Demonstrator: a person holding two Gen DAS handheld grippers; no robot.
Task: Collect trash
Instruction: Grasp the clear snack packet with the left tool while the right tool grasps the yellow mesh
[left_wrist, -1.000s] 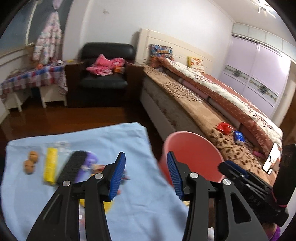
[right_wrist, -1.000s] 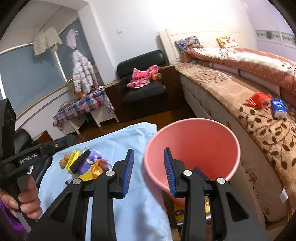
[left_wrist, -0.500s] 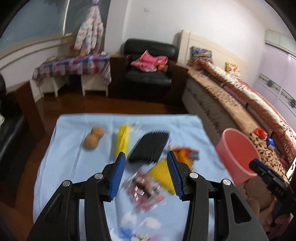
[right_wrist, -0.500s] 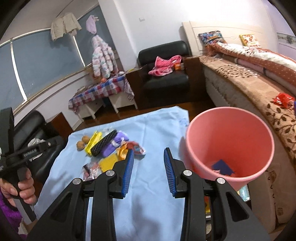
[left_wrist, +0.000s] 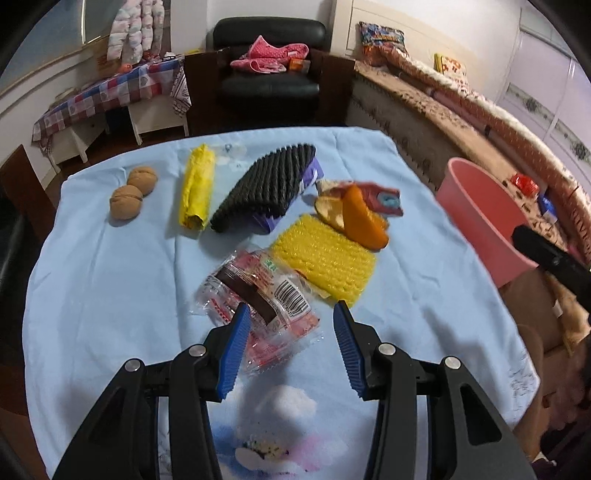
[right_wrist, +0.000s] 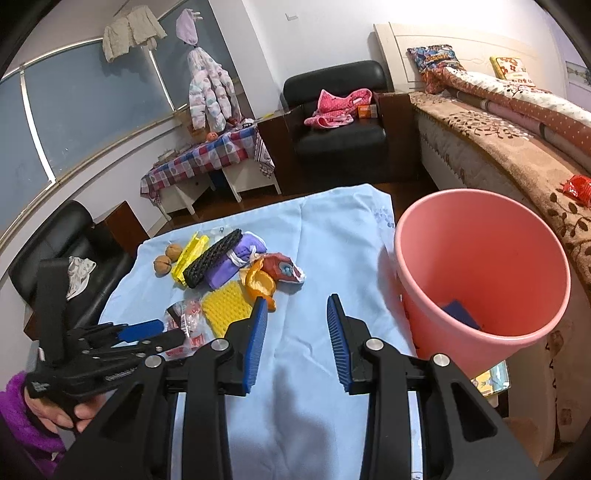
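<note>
Left tongs (left_wrist: 288, 332) swung down off the pink bucket (right_wrist: 480, 266) and now hover released over the clear wrapper (left_wrist: 258, 295) on the tabletop (left_wrist: 110, 277); right tongs (right_wrist: 297, 332) wait empty, released, beside the bucket for dumping.

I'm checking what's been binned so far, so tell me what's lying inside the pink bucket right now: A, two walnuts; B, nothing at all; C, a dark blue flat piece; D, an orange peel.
C: the right wrist view looks into the pink bucket and shows a dark blue flat piece at its bottom, while the orange peel and two walnuts lie on the blue cloth.
</note>
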